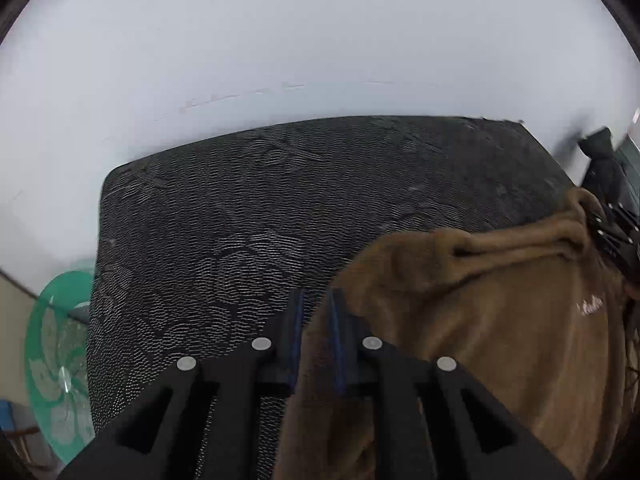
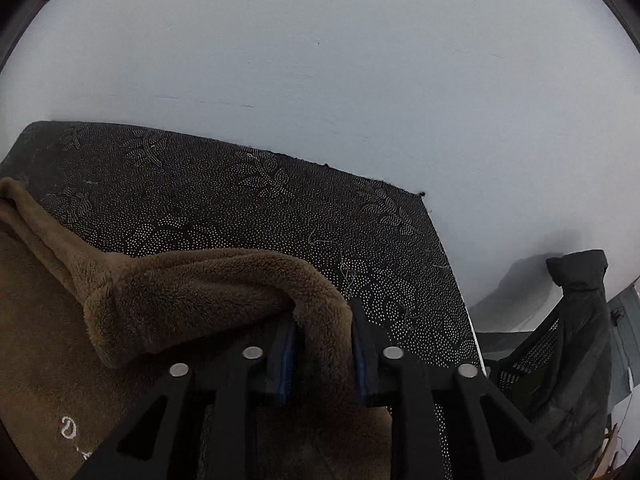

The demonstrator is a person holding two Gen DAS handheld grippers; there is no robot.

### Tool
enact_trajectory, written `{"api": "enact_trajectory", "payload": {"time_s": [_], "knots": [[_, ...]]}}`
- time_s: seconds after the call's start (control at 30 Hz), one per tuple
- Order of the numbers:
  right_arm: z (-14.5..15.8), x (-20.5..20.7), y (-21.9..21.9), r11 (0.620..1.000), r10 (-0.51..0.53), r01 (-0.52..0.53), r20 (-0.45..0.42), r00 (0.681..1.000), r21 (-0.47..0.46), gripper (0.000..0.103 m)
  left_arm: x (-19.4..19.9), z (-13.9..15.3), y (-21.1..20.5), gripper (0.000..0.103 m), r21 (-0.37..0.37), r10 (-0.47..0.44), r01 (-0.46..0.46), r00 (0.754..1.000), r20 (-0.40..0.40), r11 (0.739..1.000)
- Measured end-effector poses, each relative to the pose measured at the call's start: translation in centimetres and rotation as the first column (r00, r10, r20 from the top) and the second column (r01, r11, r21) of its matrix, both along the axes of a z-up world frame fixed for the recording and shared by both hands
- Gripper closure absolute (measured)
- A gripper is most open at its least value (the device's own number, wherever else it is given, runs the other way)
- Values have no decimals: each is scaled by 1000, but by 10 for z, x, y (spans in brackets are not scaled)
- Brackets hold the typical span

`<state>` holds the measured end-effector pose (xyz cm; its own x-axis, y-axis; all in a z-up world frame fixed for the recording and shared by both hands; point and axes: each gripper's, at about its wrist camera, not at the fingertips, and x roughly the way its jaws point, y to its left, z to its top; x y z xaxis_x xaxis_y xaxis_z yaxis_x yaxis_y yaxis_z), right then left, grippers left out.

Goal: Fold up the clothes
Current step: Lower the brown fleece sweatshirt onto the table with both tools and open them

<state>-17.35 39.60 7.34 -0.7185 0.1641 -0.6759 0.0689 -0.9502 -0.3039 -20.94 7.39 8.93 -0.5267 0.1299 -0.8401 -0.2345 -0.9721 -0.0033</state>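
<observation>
Left wrist view: left gripper [image 1: 316, 300] clamped on brown fleece garment [image 1: 480, 320] over dark patterned tabletop [image 1: 240, 220]; green fan [image 1: 56, 360] visible. Right wrist view only: right gripper [image 2: 323, 316] pinching fleece edge, dark hanging jacket [image 2: 580, 320].

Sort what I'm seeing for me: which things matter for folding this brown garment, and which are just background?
Part of the job:
- brown fleece garment, lifted over the dark patterned table cover
- left gripper, shut on one edge
- right gripper, shut on another edge

Just lying about:
- green fan, beside the table
- dark hanging cloth, off to the right
</observation>
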Motion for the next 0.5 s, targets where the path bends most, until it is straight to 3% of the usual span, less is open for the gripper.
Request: {"api": "enact_trajectory", "payload": {"time_s": [0.03, 0.07, 0.13, 0.23, 0.33, 0.4, 0.5], "knots": [[4, 2, 1, 1000, 6, -6, -11, 1000, -13, 31, 2, 2, 5, 68, -1, -27, 27, 1000, 8, 1000], [9, 7, 1, 1000, 14, -15, -33, 999, -26, 17, 4, 4, 10, 61, -1, -54, 54, 998, 16, 999], [19, 19, 2, 998, 33, -37, -74, 997, -48, 17, 9, 11, 24, 42, -5, -110, 110, 994, 19, 994], [34, 39, 0, 994, 84, -90, -108, 991, -54, 17, 18, 21, 43, 31, 42, -179, 178, 983, 26, 983], [40, 50, -9, 978, 181, -188, -83, 980, -94, 17, 16, 8, 61, 25, 142, -250, 233, 961, 119, 962], [30, 43, -21, 965, 238, -238, -16, 971, -107, 17, 8, -10, 72, 25, 128, -250, 229, 950, 186, 965], [8, 26, -38, 952, 294, -284, 81, 952, -111, 17, -12, -34, 70, 25, 74, -145, 132, 966, 214, 988]]}}
